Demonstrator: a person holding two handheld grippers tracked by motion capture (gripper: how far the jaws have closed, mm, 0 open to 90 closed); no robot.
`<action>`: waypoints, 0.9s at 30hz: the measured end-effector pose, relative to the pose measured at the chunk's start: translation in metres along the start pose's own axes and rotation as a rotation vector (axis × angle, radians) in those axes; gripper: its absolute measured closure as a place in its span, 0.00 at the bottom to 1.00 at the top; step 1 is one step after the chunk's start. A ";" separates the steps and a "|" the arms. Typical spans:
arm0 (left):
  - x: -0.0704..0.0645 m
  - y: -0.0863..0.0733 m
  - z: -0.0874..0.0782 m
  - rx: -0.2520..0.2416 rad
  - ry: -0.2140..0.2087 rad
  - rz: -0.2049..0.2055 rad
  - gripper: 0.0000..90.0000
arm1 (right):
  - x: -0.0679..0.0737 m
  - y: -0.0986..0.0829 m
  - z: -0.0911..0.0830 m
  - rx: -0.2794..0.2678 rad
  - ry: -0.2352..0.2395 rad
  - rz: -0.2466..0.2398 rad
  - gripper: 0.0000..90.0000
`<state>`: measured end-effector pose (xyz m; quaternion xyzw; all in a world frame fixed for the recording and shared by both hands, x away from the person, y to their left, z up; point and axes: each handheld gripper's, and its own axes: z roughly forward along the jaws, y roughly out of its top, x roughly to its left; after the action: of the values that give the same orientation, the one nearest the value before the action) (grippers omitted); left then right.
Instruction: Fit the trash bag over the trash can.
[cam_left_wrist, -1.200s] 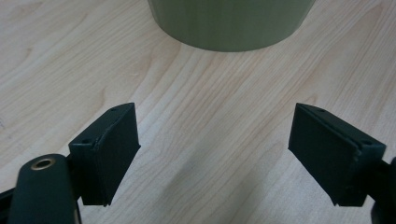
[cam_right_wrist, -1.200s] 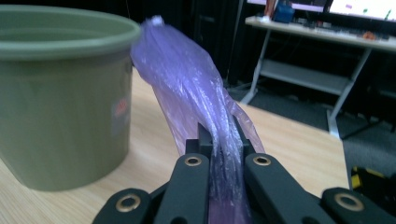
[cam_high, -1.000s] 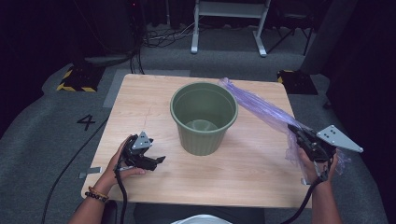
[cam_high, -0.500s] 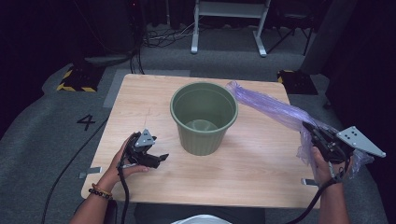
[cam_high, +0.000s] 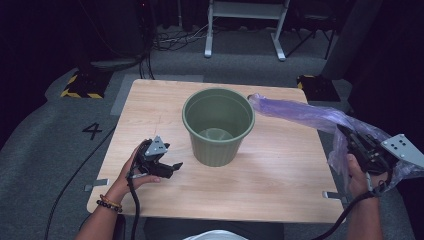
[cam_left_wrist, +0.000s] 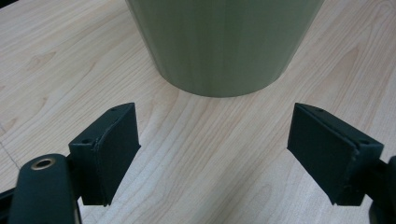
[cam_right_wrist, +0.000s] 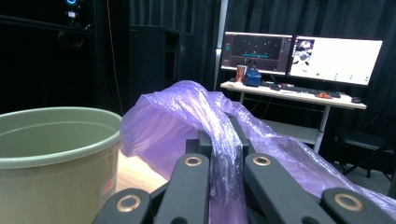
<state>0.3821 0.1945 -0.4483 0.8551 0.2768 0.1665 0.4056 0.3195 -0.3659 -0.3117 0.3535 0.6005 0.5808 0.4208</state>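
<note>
A green plastic bin (cam_high: 218, 125) stands upright and empty at the middle of the wooden table (cam_high: 280, 175). My right gripper (cam_high: 350, 139) hangs off the table's right edge, shut on a purple plastic bag (cam_high: 300, 113) that stretches from it up to the bin's right rim. In the right gripper view the bag (cam_right_wrist: 205, 116) bunches between the jaws, with the bin (cam_right_wrist: 51, 154) at left. My left gripper (cam_high: 172, 167) rests low on the table left of the bin, open. Its view shows the bin's base (cam_left_wrist: 219, 42) just ahead of the spread jaws.
A metal stand (cam_high: 245, 25) and cables lie on the floor beyond the table. A desk with two lit monitors (cam_right_wrist: 303, 56) stands in the right gripper view's background. A floor marking "4" (cam_high: 93, 131) lies left of the table.
My right gripper has moved right and slightly toward the near edge, pulling the bag out longer and flatter. The left gripper has shifted a little right toward the bin.
</note>
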 end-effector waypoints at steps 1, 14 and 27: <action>0.000 0.000 0.000 0.000 0.000 -0.001 0.18 | -0.001 0.001 -0.002 -0.002 -0.004 -0.003 1.00; 0.000 -0.001 0.005 0.010 -0.006 -0.007 0.18 | -0.017 0.000 -0.022 -0.039 -0.053 0.021 1.00; 0.000 0.000 0.003 0.002 -0.004 0.003 0.18 | -0.002 0.014 -0.017 -0.088 0.043 0.030 1.00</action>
<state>0.3833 0.1925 -0.4500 0.8563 0.2749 0.1651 0.4048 0.3036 -0.3740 -0.2985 0.3309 0.5778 0.6205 0.4143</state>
